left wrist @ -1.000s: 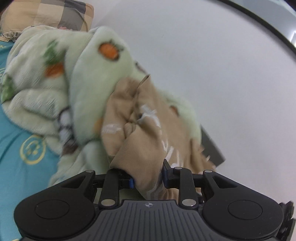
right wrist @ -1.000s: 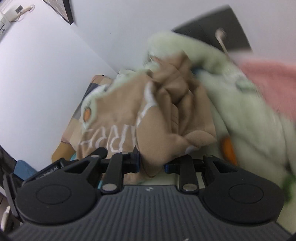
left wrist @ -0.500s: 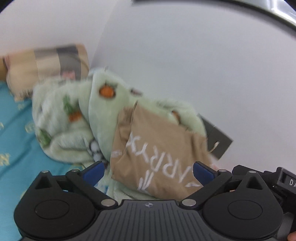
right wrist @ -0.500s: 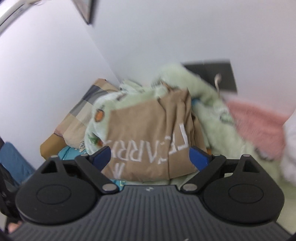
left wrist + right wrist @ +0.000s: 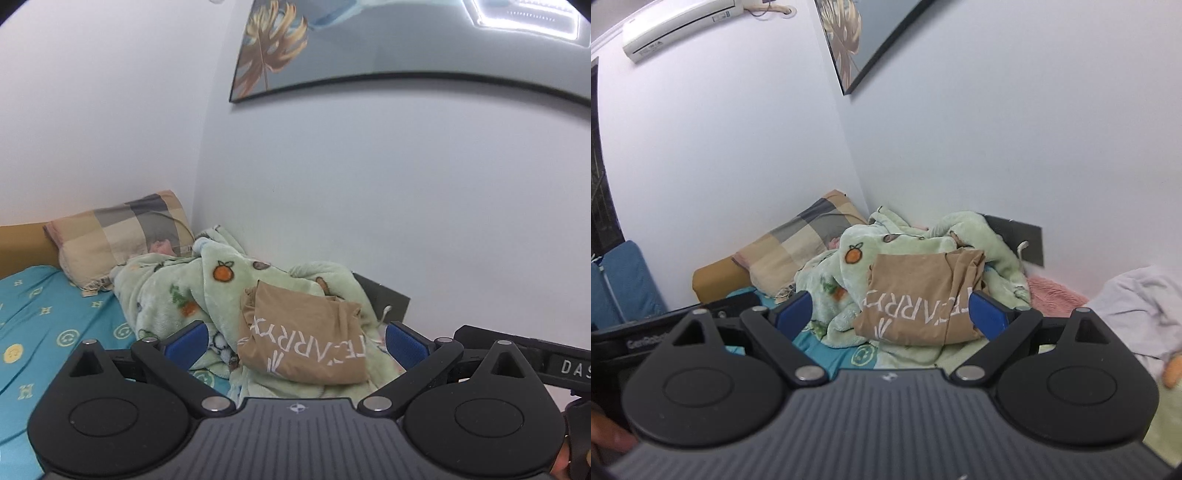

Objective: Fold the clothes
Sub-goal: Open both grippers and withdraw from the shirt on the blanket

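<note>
A folded tan garment (image 5: 306, 339) with white letters lies on a rumpled pale green fleece blanket (image 5: 177, 291) against the wall. It also shows in the right wrist view (image 5: 923, 299), on the same blanket (image 5: 857, 251). My left gripper (image 5: 295, 345) is open and empty, held back from the garment. My right gripper (image 5: 892, 312) is open and empty too, also short of the garment. The jaws of both stand wide apart.
A checked pillow (image 5: 122, 236) lies at the bed's head on a teal sheet (image 5: 44, 325). A dark panel (image 5: 1015, 236) leans on the wall behind the blanket. A pink fleece (image 5: 1052, 299) and a white garment (image 5: 1137, 306) lie at the right. A framed picture (image 5: 332, 48) hangs above.
Both grippers were shut on the tan garment a second ago. They opened, let it go on the blanket, and have drawn back and up from it.
</note>
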Action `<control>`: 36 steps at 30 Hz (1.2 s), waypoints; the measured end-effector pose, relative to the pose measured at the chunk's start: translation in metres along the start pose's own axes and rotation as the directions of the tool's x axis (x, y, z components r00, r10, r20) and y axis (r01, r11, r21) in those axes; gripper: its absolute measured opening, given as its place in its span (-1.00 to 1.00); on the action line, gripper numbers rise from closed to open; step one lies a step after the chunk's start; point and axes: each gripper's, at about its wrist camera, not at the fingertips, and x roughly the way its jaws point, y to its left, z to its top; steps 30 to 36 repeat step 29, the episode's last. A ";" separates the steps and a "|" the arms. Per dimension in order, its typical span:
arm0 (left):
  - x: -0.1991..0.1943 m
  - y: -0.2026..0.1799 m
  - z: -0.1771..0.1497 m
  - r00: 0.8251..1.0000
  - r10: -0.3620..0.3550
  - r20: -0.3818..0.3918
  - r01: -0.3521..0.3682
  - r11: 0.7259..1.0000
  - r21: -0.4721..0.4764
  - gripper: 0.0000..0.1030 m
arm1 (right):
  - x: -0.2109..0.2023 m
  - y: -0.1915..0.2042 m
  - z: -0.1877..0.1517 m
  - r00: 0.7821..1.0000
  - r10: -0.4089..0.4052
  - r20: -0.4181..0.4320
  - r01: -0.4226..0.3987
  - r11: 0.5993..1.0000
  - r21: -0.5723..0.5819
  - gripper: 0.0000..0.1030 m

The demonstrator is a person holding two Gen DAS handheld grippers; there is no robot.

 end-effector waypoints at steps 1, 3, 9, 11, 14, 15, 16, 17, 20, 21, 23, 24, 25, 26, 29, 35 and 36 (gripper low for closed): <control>-0.012 -0.002 -0.002 1.000 0.002 0.008 -0.002 1.000 -0.002 0.99 | -0.010 0.001 -0.001 1.000 0.001 0.010 -0.001 1.000 -0.002 0.81; -0.036 -0.007 -0.006 1.000 0.011 0.028 -0.011 1.000 0.000 0.99 | -0.027 0.005 -0.006 1.000 0.008 0.021 -0.008 1.000 -0.021 0.81; -0.099 -0.019 -0.024 0.994 0.062 0.086 -0.065 0.997 0.038 1.00 | -0.069 0.015 -0.027 0.999 0.016 0.049 -0.013 0.997 -0.076 0.81; -0.117 -0.022 -0.029 0.992 0.073 0.104 -0.078 0.996 0.051 1.00 | -0.079 0.018 -0.035 0.998 0.016 0.060 -0.010 0.996 -0.089 0.81; -0.134 -0.023 -0.036 0.989 0.087 0.118 -0.093 0.995 0.047 1.00 | -0.091 0.023 -0.047 0.997 0.013 0.075 -0.005 0.995 -0.104 0.81; -0.139 -0.022 -0.037 0.989 0.091 0.118 -0.097 0.994 0.043 1.00 | -0.094 0.024 -0.051 0.997 0.011 0.079 -0.003 0.994 -0.105 0.81; -0.141 -0.022 -0.037 0.989 0.095 0.115 -0.101 0.994 0.044 1.00 | -0.097 0.025 -0.055 0.996 0.009 0.083 -0.001 0.994 -0.106 0.81; -0.142 -0.021 -0.038 0.989 0.098 0.115 -0.105 0.993 0.051 1.00 | -0.098 0.027 -0.057 0.996 0.012 0.083 -0.002 0.994 -0.110 0.81; -0.145 -0.016 -0.040 0.988 0.107 0.113 -0.113 0.993 0.046 1.00 | -0.098 0.034 -0.063 0.997 0.016 0.081 -0.006 0.992 -0.123 0.81; -0.146 -0.013 -0.041 0.988 0.107 0.112 -0.111 0.993 0.035 1.00 | -0.098 0.036 -0.064 0.997 0.016 0.079 -0.006 0.992 -0.128 0.81; -0.147 -0.009 -0.044 0.988 0.103 0.114 -0.106 0.994 0.021 1.00 | -0.098 0.040 -0.065 0.997 0.016 0.081 -0.004 0.991 -0.136 0.81; -0.147 -0.007 -0.046 0.988 0.106 0.112 -0.109 0.994 0.018 1.00 | -0.098 0.041 -0.065 0.996 0.017 0.082 -0.005 0.990 -0.140 0.81; -0.147 -0.006 -0.047 0.988 0.109 0.109 -0.112 0.994 0.016 1.00 | -0.097 0.042 -0.066 0.997 0.015 0.081 -0.004 0.990 -0.141 0.81; -0.147 -0.004 -0.049 0.988 0.113 0.107 -0.115 0.993 0.015 1.00 | -0.096 0.043 -0.066 0.997 0.014 0.080 -0.003 0.990 -0.141 0.81; -0.147 0.001 -0.052 0.987 0.125 0.102 -0.127 0.992 0.011 1.00 | -0.095 0.044 -0.069 0.997 0.015 0.079 -0.004 0.990 -0.140 0.81; -0.147 0.001 -0.052 0.987 0.125 0.102 -0.127 0.992 0.011 1.00 | -0.095 0.044 -0.069 0.997 0.015 0.079 -0.004 0.990 -0.140 0.81; -0.147 0.001 -0.052 0.987 0.125 0.102 -0.127 0.992 0.011 1.00 | -0.095 0.044 -0.069 0.997 0.015 0.079 -0.004 0.990 -0.140 0.81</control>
